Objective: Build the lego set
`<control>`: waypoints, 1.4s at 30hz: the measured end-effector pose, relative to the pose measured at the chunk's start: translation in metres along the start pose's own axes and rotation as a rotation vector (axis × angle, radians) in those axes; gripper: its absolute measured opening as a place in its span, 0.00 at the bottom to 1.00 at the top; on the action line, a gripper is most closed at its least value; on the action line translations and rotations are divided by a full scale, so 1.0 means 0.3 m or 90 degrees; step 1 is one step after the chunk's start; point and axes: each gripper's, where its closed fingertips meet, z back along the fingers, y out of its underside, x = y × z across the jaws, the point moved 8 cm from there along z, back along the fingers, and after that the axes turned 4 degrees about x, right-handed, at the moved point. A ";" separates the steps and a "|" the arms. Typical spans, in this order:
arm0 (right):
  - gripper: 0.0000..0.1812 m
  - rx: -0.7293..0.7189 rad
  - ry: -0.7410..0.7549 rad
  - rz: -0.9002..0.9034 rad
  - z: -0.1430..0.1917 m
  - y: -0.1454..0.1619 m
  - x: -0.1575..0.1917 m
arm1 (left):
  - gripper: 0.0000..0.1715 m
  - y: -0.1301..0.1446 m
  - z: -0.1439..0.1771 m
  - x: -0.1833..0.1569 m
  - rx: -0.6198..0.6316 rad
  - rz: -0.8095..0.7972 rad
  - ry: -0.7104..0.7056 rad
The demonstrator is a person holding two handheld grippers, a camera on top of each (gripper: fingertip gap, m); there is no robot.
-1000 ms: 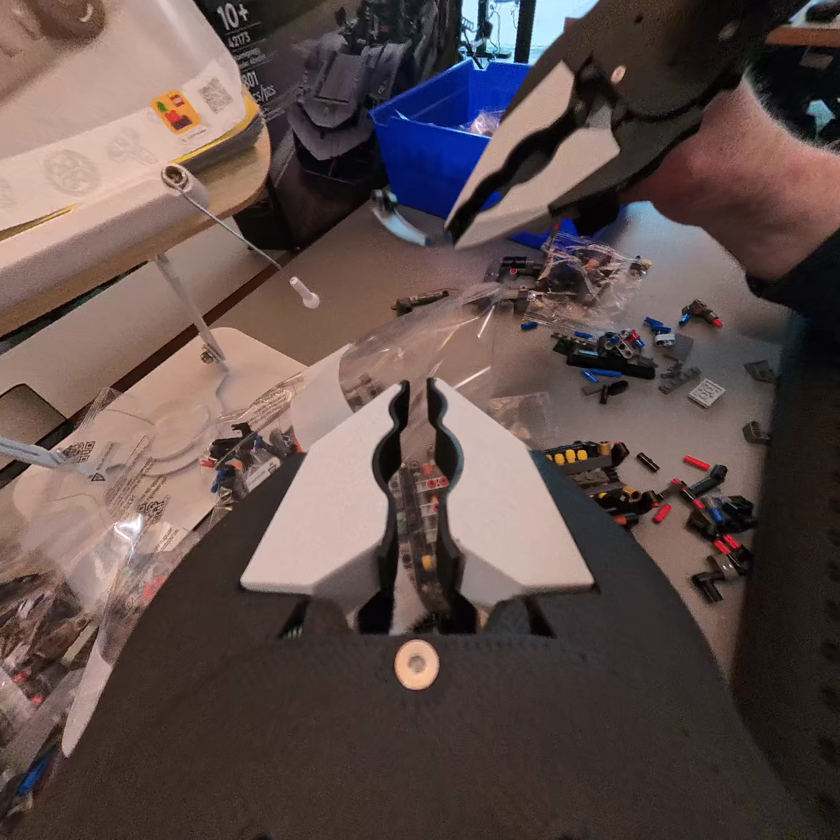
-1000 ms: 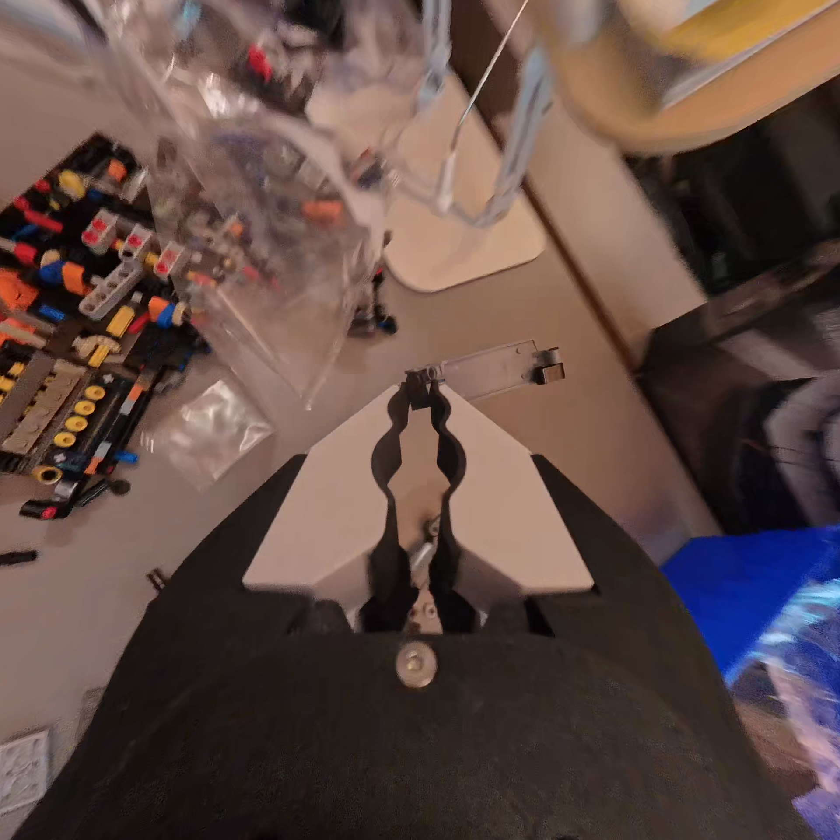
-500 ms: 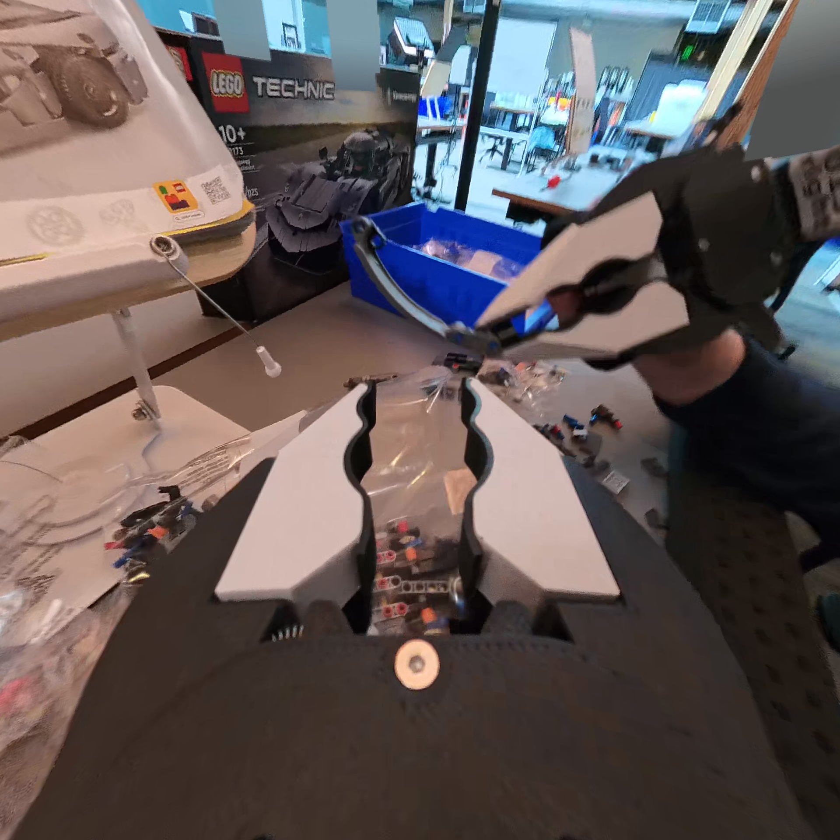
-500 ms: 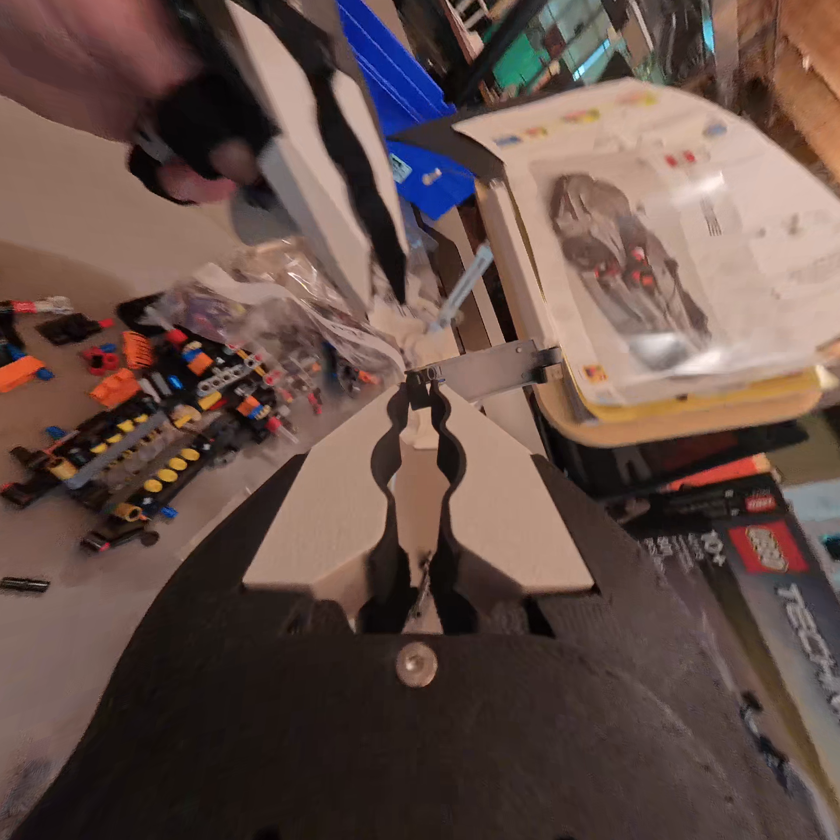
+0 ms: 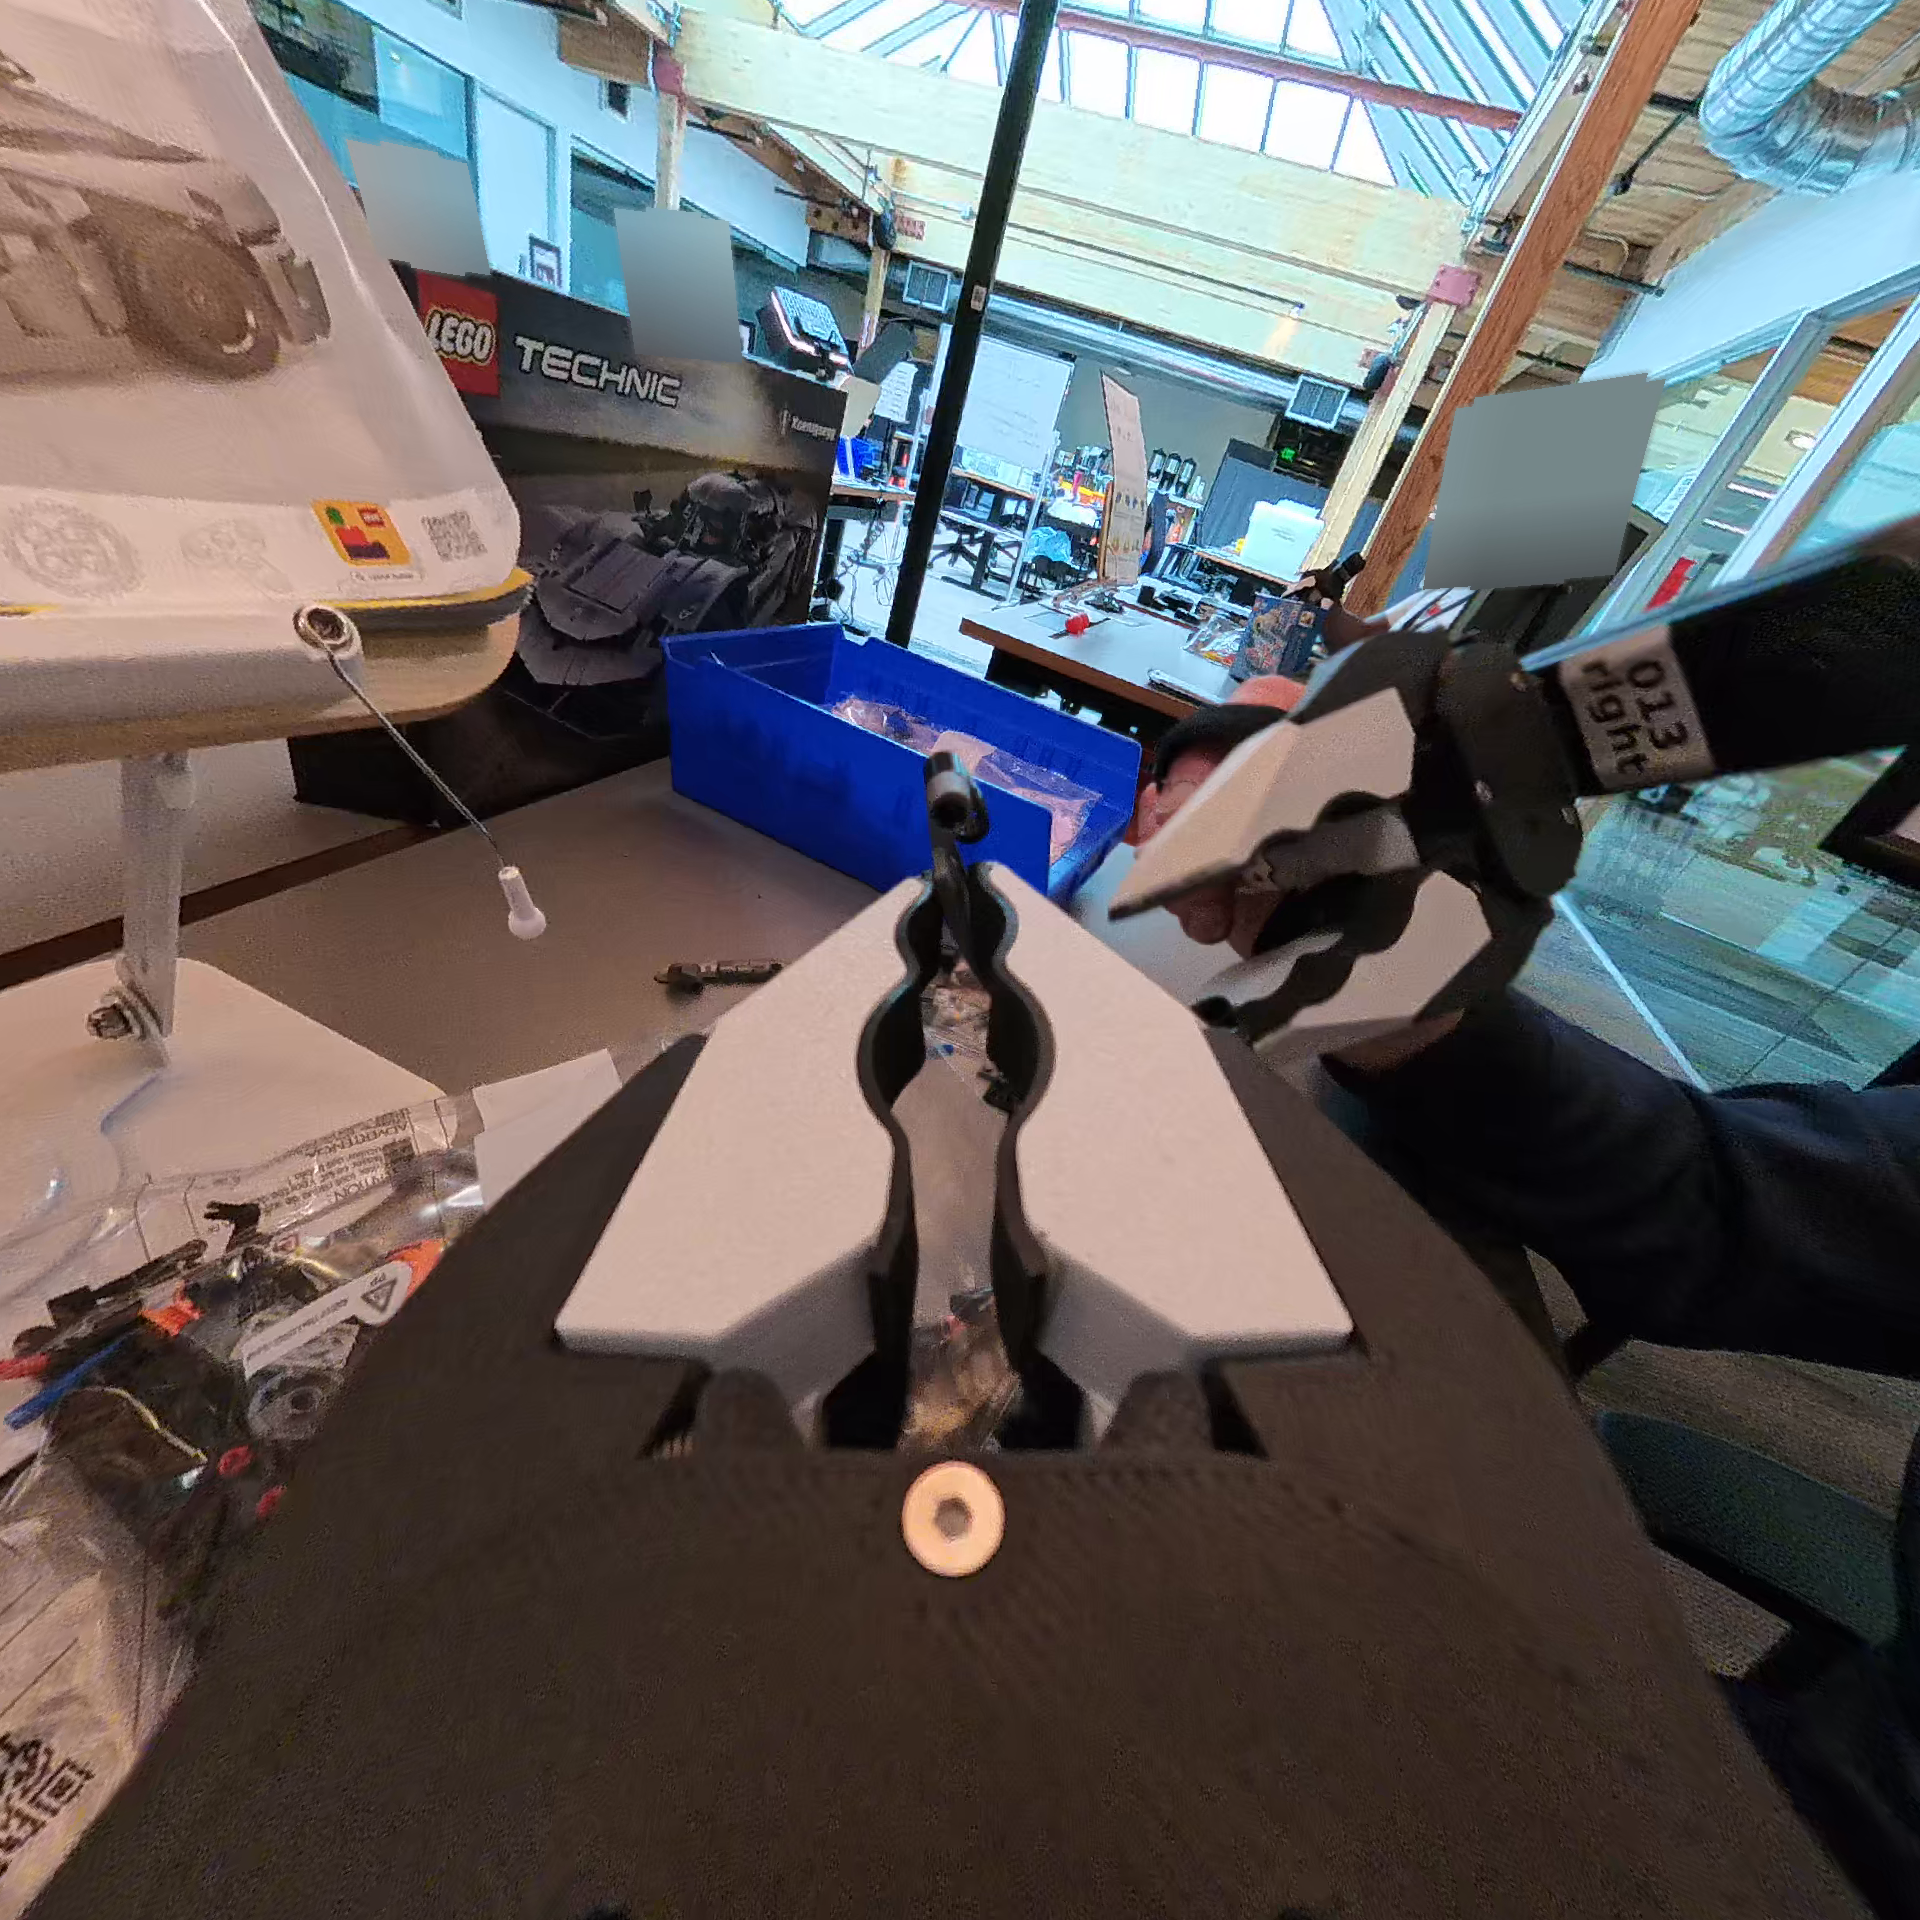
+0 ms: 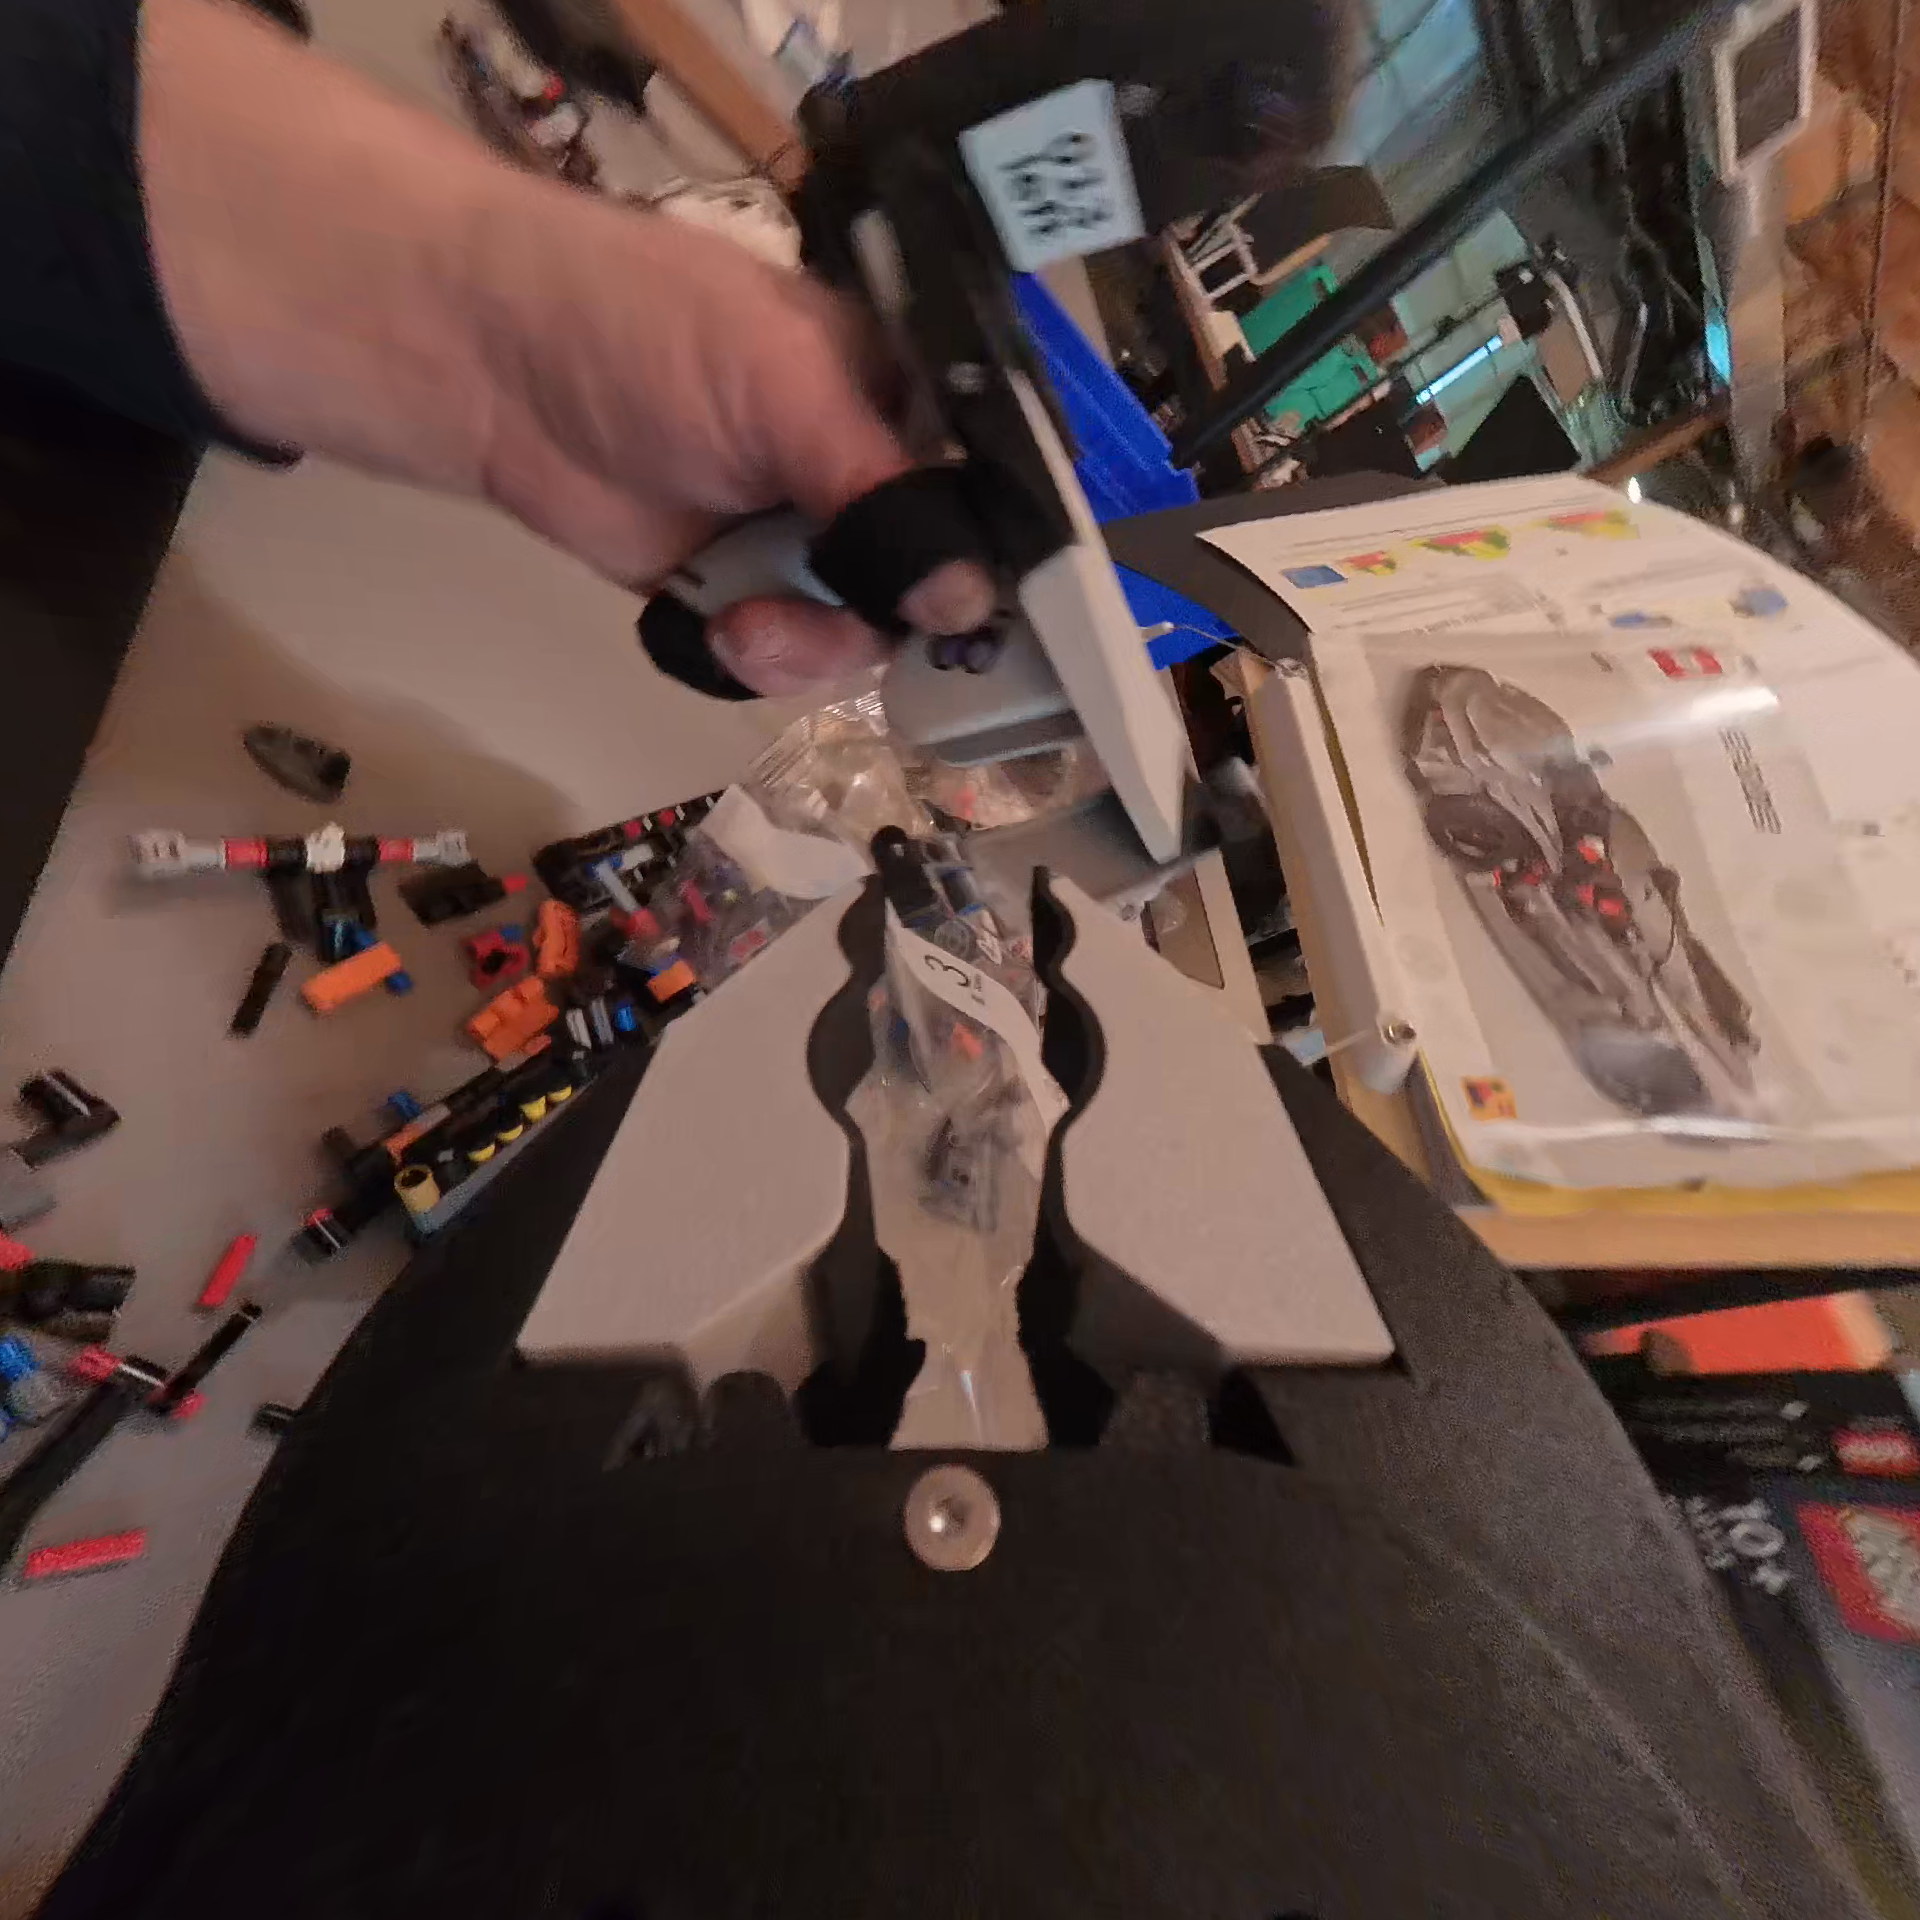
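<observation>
– Piece (image 5: 951, 800) changed tongs: left tongs (image 5: 953, 881) now pinch it, before the bin (image 5: 790, 748); right tongs (image 6: 956, 888) gape apart.
– Worktop (image 5: 582, 883)?
– Grey, bricks (image 6: 499, 997) strewn; workshop beyond bin.

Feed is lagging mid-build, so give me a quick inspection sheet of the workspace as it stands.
Surface: grey table, crowded.
Job's things: dark curved piece held upright; instruction booklet on its stand; set box behind.
Clutter: loose pieces, parts bags, blue bin.
Grippers: left gripper shut on the curved piece; right gripper open.
Cables: nothing seen.
Surroundings: workshop tables in the background.
</observation>
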 end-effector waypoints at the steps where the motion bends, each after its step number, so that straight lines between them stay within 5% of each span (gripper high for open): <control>1: 0.17 -0.011 0.000 -0.029 0.011 0.007 -0.018 | 0.01 -0.002 0.001 -0.002 0.003 -0.004 0.002; 6: 0.15 -0.119 -0.176 -0.116 0.057 0.019 -0.007 | 0.00 0.015 -0.012 -0.012 0.051 -0.041 -0.006; 14: 0.18 -0.075 -0.024 -0.159 0.032 0.063 -0.075 | 0.00 0.047 -0.068 -0.072 0.127 -0.114 0.029; 30: 0.06 -0.056 -0.108 -0.173 0.040 0.076 -0.052 | 0.00 0.082 -0.093 -0.112 0.192 -0.184 0.063; 42: 0.04 -0.137 -0.167 -0.252 0.086 0.080 -0.078 | 0.00 0.049 -0.093 -0.170 0.129 -0.268 0.028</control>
